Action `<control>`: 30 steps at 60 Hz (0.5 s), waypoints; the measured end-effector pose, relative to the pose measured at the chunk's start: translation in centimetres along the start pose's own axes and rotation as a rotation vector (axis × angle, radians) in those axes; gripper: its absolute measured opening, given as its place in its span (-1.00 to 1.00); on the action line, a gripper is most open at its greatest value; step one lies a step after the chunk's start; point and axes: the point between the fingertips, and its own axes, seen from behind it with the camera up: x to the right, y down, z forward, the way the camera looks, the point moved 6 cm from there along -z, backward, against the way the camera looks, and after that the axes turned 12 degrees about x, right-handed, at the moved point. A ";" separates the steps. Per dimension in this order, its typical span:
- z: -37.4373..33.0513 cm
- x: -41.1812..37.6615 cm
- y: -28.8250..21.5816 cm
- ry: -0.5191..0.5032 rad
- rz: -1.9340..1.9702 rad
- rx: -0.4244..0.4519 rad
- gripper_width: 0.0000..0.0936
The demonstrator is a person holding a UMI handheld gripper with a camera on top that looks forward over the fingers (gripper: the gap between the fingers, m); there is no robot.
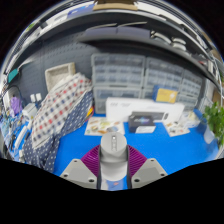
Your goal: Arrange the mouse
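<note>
Tongs [114,172] sit low over a blue table [175,150], and both fingers press on a grey-white mouse [113,150] that stands up between them. Purple pads [93,160] line the inner faces of the fingers and touch the mouse on either side, with no gap that shows. The mouse is lifted off the table, its rounded top pointing forward and upward, and its lower part is hidden between the fingers.

Beyond the mouse, a white box [135,109] stands across the far side of the table. Just ahead of the box lies a small dark item [144,128] on paper; what it is cannot be told. More papers [103,126] lie flat on the table to the left of it, near the box. At the right end of the table stands a green plant [214,121].

Left of the table, a plaid cloth [58,108] hangs over something bulky, possibly a chair, though its shape is hidden. Behind the box runs a wall of grey shelving [135,75] with drawers, and a small yellowish box [166,96] sits in front of it to the right.
</note>
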 end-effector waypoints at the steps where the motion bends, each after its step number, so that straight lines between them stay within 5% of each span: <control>1: 0.2 -0.8 0.9 -0.009 -0.001 -0.015 -0.24; 18: 1.9 -6.6 15.3 -0.027 -0.038 -0.261 -0.24; 30: 1.8 -6.7 16.0 -0.018 -0.017 -0.234 -0.15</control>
